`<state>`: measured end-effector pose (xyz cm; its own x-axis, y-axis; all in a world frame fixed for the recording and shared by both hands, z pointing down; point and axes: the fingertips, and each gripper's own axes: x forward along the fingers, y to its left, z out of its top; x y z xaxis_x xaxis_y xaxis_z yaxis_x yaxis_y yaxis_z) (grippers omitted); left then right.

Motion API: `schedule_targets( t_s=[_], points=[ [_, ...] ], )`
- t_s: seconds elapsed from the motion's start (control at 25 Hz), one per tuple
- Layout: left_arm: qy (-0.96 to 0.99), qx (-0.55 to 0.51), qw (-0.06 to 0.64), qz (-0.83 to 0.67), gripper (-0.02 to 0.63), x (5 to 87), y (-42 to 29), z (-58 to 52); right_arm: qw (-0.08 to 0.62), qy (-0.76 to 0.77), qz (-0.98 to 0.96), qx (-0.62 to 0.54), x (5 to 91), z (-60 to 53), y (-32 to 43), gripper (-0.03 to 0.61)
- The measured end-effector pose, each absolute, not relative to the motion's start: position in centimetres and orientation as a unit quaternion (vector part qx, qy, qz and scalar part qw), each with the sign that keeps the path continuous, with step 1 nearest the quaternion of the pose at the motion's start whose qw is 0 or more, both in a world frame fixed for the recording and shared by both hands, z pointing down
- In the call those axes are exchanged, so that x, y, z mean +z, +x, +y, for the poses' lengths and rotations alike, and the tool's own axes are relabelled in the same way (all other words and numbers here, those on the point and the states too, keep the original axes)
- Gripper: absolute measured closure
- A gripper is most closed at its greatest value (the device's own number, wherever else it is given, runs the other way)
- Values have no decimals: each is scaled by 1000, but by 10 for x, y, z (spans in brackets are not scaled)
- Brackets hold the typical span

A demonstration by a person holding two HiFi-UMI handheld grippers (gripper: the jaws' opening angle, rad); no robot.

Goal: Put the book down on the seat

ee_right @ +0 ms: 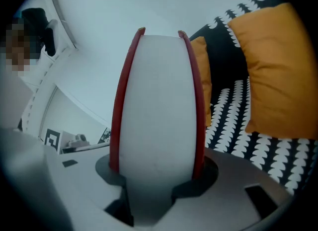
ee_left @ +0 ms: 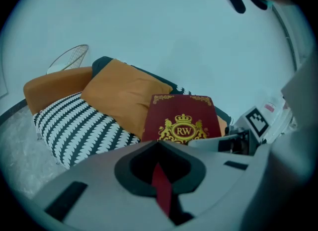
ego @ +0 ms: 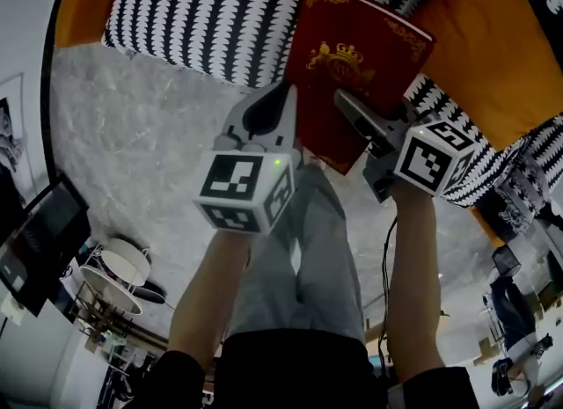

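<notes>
A dark red book (ego: 356, 64) with a gold crest hangs above the seat's black-and-white cushion (ego: 202, 20). My right gripper (ego: 352, 108) is shut on the book across its thickness. In the right gripper view the white page block (ee_right: 156, 111) with its two red covers fills the gap at that gripper (ee_right: 156, 170). My left gripper (ego: 281, 104) sits just below the book's left edge, pointing at the cover (ee_left: 183, 120). Its jaws (ee_left: 161, 175) stand almost together, with only a thin red sliver in the slit. I cannot tell whether it touches the book.
Orange cushions (ego: 493, 38) (ee_left: 124, 93) (ee_right: 278, 71) lean on the patterned seat (ee_left: 74, 125) (ee_right: 238, 120). Grey stone floor (ego: 132, 143) lies in front. The person's legs (ego: 308, 258) stand below the grippers. A dark monitor (ego: 44, 231) and a round white stand (ego: 114, 275) are at the left.
</notes>
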<state>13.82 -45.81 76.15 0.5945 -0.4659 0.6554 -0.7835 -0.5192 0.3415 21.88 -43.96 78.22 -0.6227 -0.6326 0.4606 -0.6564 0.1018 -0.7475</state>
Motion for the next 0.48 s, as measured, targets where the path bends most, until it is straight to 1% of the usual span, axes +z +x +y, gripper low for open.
schedule_targets(
  t_s=[0.24, 0.4, 0.48],
  points=[
    [830, 259, 332, -365, 600, 788, 150, -447, 17, 414, -744, 524, 818, -456, 232, 351],
    [828, 270, 341, -355, 600, 816, 164, -433, -1, 393, -748, 535, 852, -468, 243, 351],
    [826, 279, 342, -349, 600, 825, 158, -429, -3, 386, -744, 545, 865, -474, 237, 351]
  ],
)
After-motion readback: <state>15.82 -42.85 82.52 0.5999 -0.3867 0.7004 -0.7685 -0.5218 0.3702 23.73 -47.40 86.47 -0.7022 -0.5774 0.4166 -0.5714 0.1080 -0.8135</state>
